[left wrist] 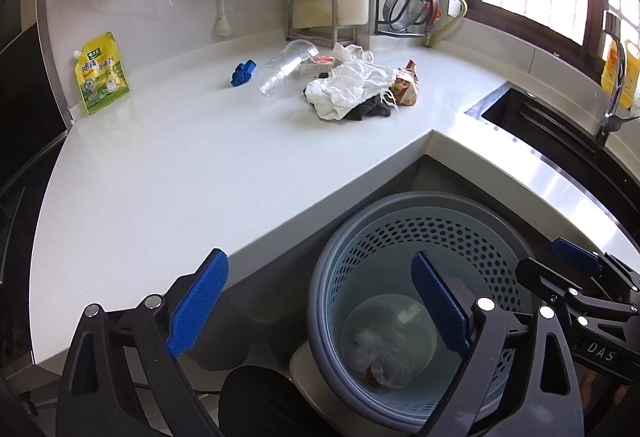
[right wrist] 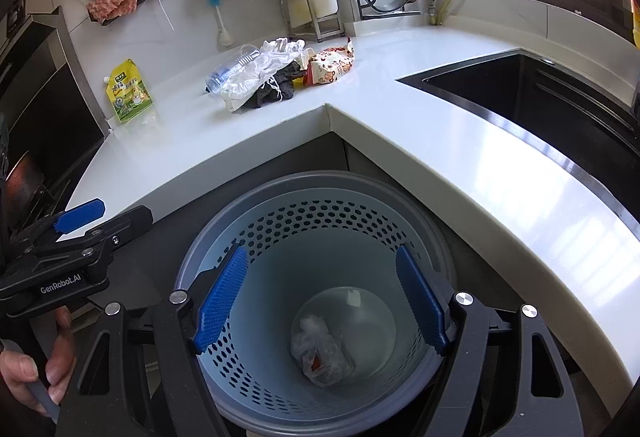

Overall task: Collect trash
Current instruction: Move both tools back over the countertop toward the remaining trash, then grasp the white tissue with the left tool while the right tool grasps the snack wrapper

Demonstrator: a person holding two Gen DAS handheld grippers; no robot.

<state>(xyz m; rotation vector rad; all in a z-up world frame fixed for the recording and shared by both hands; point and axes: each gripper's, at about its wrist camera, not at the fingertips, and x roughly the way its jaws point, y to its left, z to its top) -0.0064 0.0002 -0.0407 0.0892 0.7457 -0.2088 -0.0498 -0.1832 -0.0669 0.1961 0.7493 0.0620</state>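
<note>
- Trash bin (right wrist: 320,277), the perforated pale-blue one with a grey rim, sits on the floor tucked into the inner corner of the white counter (left wrist: 180,165), and there's a crumpled clear plastic bag (right wrist: 322,357) with something red in it at the bottom
- Right gripper (right wrist: 320,305) hangs right over the bin mouth, blue pads spread wide with nothing between them
- Left gripper (left wrist: 320,305) is also wide apart and empty — one finger over the counter edge, the other over the bin
- Rest of the trash is well apart from both, back on the counter: clear plastic cup (left wrist: 286,71) lying on its side, white plastic bag (left wrist: 352,89) heaped over a dark cloth (left wrist: 370,111), and a printed snack wrapper (left wrist: 407,83) just beside it
- Only the left view shows the small blue thing (left wrist: 241,74) near the cup — the pile hides it from the right
- Only the right view shows the black sink (right wrist: 540,109) properly, plus the person's hand (right wrist: 36,369) on the left gripper's handle
- Green-yellow pouch (right wrist: 130,93) stands at the wall in both
</note>
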